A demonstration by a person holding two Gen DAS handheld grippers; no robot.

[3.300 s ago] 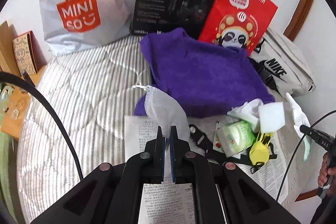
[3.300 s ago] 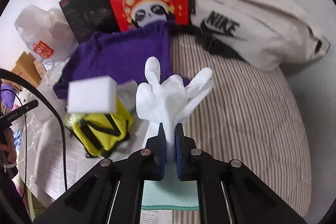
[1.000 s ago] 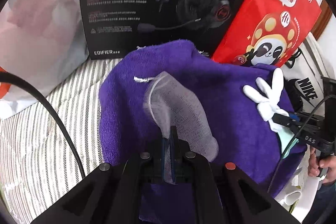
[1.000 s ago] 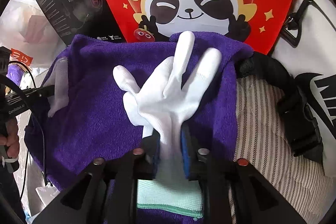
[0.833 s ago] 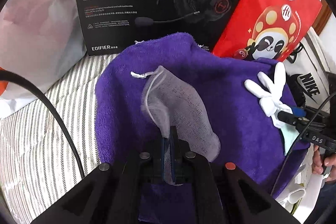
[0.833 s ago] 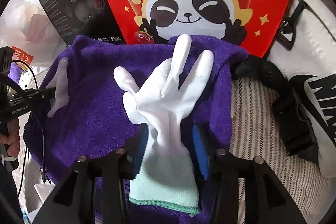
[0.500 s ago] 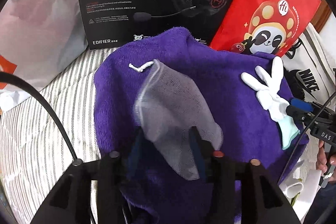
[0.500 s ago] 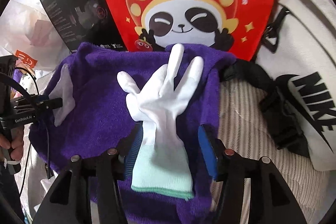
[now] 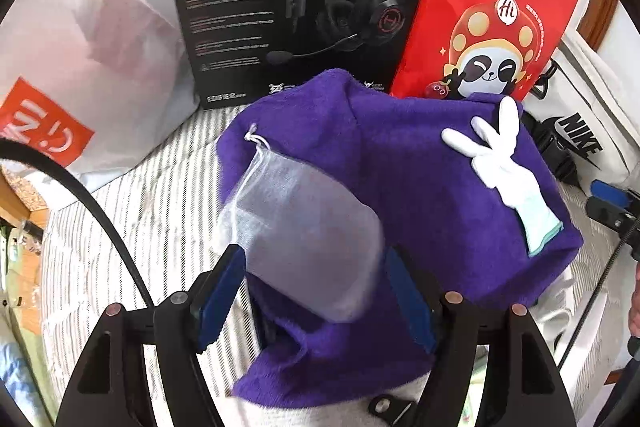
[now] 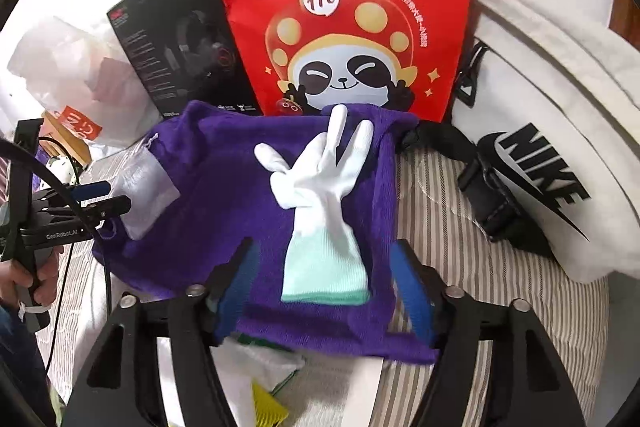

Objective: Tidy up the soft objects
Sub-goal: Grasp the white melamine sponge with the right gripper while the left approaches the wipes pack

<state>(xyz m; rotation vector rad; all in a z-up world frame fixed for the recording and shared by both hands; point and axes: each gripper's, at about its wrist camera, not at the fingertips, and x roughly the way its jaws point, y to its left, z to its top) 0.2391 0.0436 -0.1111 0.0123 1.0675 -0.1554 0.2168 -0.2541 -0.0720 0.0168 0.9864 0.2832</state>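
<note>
Left gripper [image 9: 316, 291] jaws have just been opening, mesh pouch [image 9: 304, 227] lying loose between them on the purple towel [image 9: 400, 187]. Right gripper [image 10: 324, 291] likewise just spread, white glove [image 10: 320, 195] flat on the towel, cuff between the pads, apparently untouched.

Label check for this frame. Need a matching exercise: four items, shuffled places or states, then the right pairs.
Items:
1. mesh pouch
2. white glove
3. red panda bag
4. left tool

States:
A. standing behind the purple towel
B. open, nothing gripped
C. flat on the towel's right side
D. flat on the towel's left edge

Pairs: 1-D, 2-C, 3-A, 4-B
</note>
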